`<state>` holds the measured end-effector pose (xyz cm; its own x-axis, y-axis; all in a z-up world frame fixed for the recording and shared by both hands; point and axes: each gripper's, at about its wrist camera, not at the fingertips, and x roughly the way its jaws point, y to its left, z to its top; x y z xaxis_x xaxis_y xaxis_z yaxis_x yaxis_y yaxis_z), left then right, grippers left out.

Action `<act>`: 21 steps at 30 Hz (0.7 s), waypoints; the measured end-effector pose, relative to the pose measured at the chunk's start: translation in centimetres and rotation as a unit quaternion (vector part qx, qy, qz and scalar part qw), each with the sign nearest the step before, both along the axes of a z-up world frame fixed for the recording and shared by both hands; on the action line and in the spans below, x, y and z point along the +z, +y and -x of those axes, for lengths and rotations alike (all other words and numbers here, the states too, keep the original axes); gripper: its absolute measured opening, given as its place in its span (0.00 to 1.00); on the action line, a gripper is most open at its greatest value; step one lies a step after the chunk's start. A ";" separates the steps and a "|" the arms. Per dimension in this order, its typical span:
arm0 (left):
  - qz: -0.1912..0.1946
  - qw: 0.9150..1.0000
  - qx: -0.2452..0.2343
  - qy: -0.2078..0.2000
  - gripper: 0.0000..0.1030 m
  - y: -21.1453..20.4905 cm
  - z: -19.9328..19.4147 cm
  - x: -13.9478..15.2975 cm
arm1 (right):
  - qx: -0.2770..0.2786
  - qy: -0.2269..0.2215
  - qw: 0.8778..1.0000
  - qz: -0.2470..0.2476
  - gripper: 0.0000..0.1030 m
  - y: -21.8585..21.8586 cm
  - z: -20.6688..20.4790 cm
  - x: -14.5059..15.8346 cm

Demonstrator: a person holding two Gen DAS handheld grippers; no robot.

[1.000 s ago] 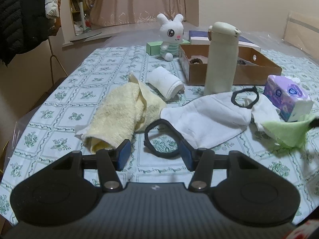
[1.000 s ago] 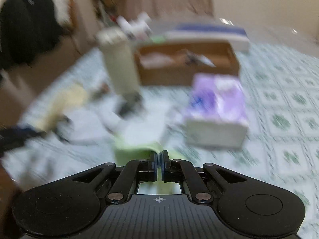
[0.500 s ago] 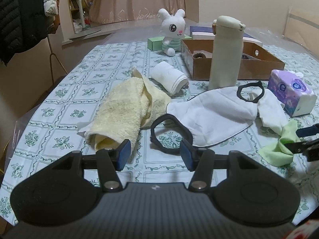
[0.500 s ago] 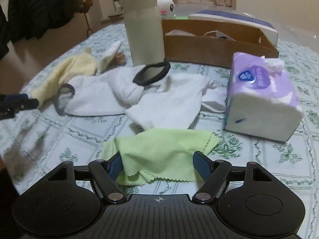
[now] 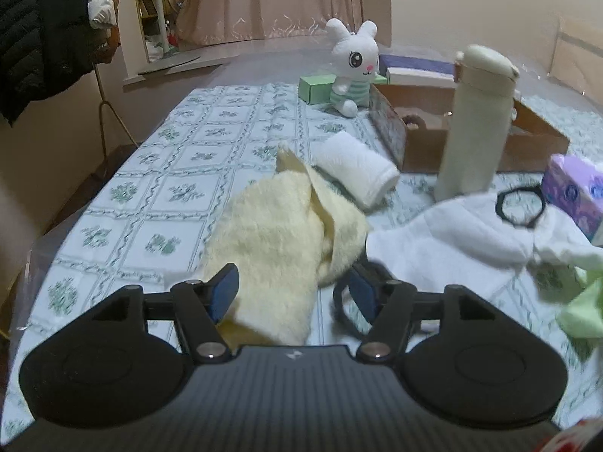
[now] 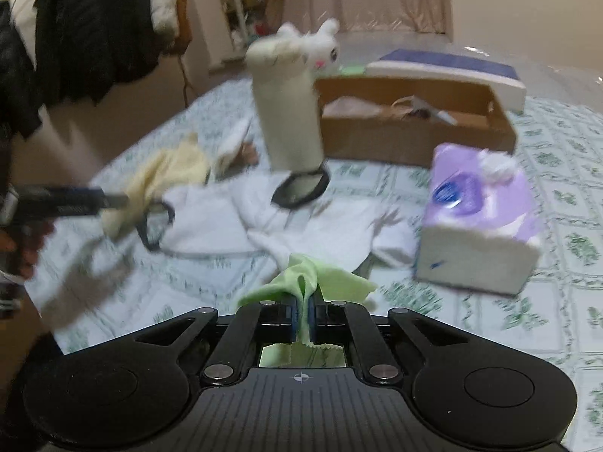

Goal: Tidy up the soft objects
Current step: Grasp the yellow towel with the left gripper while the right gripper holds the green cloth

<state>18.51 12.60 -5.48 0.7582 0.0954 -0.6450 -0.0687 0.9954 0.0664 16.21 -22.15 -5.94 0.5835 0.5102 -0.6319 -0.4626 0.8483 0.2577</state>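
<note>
The right gripper [image 6: 301, 314] is clamped on a fold of the green cloth [image 6: 331, 282], which bunches up between its pads at the near edge of the table [image 6: 565, 226], just in front of the white bag [image 6: 211, 222]. The left gripper [image 5: 294, 293] has just been opening its jaws; they stand wide around the near end of the yellow towel [image 5: 279, 248] without pressing it. A rolled white towel [image 5: 358, 171] lies just beyond.

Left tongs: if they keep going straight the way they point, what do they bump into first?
Probably the yellow towel. It already lies between the open left tongs, whose jaws have just been opening, with nothing pinched. The rolled white towel lies beyond; depth is hard to judge.
</note>
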 end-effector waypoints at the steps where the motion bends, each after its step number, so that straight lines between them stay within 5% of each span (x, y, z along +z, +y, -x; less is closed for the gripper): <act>1: 0.008 1.000 -0.003 0.003 0.61 0.2 -0.7 0.0 | -0.004 -0.001 1.000 -0.009 0.06 -0.6 -0.1 0.6; 4: 0.023 1.000 -0.005 0.012 0.61 0.5 -2.8 -0.6 | -0.015 0.006 0.999 -0.038 0.06 -2.0 -1.0 1.8; 10: 0.033 0.999 -0.001 0.039 0.65 0.5 -6.4 -2.6 | -0.028 0.020 0.999 -0.012 0.06 -2.0 -1.6 0.6; 12: 0.023 0.999 -0.006 0.039 0.58 0.3 -7.2 -3.4 | -0.031 0.029 0.999 -0.015 0.06 -2.0 -1.4 0.0; 14: 0.004 0.999 -0.009 0.041 0.27 0.1 -7.7 -4.1 | -0.028 0.032 0.999 -0.014 0.06 -2.3 -1.3 -0.4; 16: 0.002 0.999 -0.011 0.034 0.18 0.3 -7.5 -4.1 | -0.025 0.030 0.999 -0.012 0.06 -2.6 -1.1 -0.5; 21: 0.003 1.000 0.000 0.015 0.15 1.4 -5.5 -2.9 | -0.006 0.021 0.999 -0.034 0.06 -3.6 -0.4 0.3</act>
<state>23.97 13.99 -8.39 0.7381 0.0919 -0.6684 -0.0677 0.9958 0.0621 16.61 -25.72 -5.64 0.5637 0.5460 -0.6198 -0.4410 0.8334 0.3330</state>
